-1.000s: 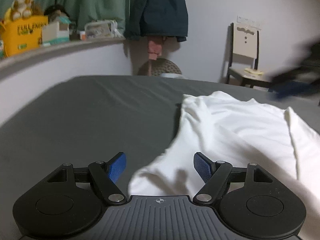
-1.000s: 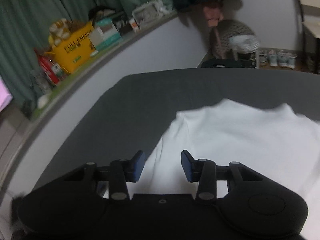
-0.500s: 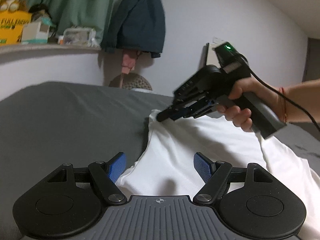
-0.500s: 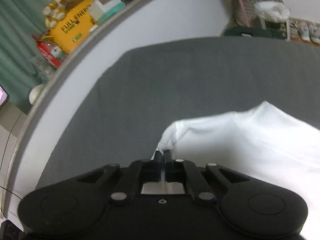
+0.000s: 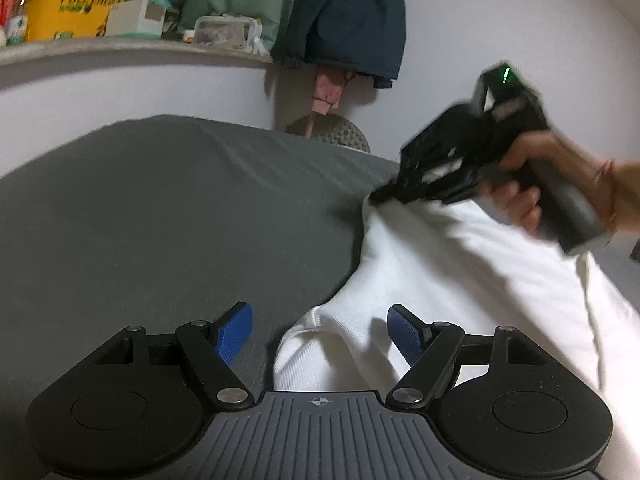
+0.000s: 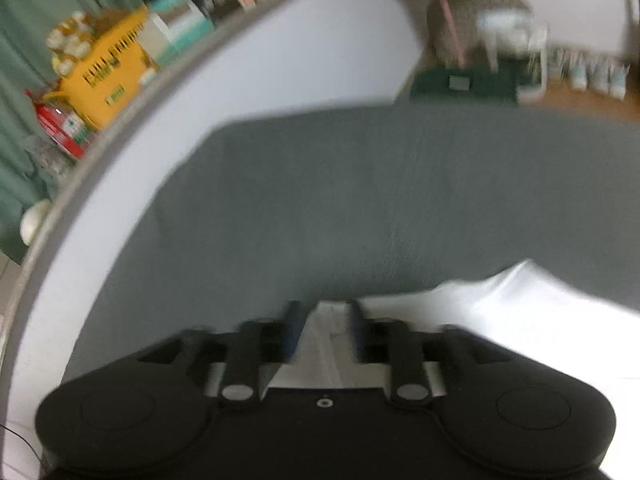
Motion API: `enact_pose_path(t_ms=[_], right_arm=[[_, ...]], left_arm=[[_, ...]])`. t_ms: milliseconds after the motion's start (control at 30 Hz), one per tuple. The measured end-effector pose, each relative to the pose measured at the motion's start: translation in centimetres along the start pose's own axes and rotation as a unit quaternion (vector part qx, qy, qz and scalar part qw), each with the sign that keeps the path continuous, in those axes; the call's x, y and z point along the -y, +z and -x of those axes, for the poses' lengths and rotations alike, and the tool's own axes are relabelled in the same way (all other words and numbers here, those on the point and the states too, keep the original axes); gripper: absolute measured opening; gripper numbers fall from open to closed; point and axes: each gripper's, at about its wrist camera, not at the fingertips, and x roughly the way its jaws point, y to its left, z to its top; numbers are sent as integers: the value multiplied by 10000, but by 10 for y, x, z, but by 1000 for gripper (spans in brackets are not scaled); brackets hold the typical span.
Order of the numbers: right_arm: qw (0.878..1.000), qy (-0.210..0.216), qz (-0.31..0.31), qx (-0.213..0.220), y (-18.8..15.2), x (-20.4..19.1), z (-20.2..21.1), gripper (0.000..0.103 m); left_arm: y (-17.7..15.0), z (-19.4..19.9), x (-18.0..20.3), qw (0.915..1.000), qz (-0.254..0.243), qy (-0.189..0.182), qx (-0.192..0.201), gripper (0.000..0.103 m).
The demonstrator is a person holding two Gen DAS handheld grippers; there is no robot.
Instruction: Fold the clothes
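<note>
1. A white garment [image 5: 460,280] lies on the grey bed [image 5: 180,208], spread toward the right side, with one end bunched near the front.
2. The left claw [image 5: 320,330] hovers low, its blue fingers [image 5: 234,332] wide apart, straddling that bunched end without pinching it.
3. The right claw [image 6: 322,328], blurred, stands partly open with white cloth between its fingers; a firm grip can't be confirmed.
4. A hand [image 5: 520,196] holds its handle above the garment's far edge.
</note>
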Motion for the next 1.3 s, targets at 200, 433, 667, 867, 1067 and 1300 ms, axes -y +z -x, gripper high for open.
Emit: enact_pose_path(t_ms=[200,433,667,867,1067,1300], right_arm=[[9991,261,-263,209,-50,4,102,47],[9975,200,-667,-72,-212,6,191,47],[9858,-625,-1556,102,-312,18,233,40],[9896,-1138,-860,-186,-334,6,254,46],[9834,-1145,-1022,-964,-334,11,246,34],[9806,58,-1885,-538,-335,14,268,5]], left_arm=[[7,16,2,9978,-71,293,592,75],[13,31,24,9861,136,-1585,484,75],[-28,18,89,9779,-1818,-867,-567,85],[-11,48,100,9742,-1525,-1650,-204,85],[-24,57,127,9350,-1845,-2951,-681,85],[-29,42,119,9391,-1430,-2937,-1067,85]])
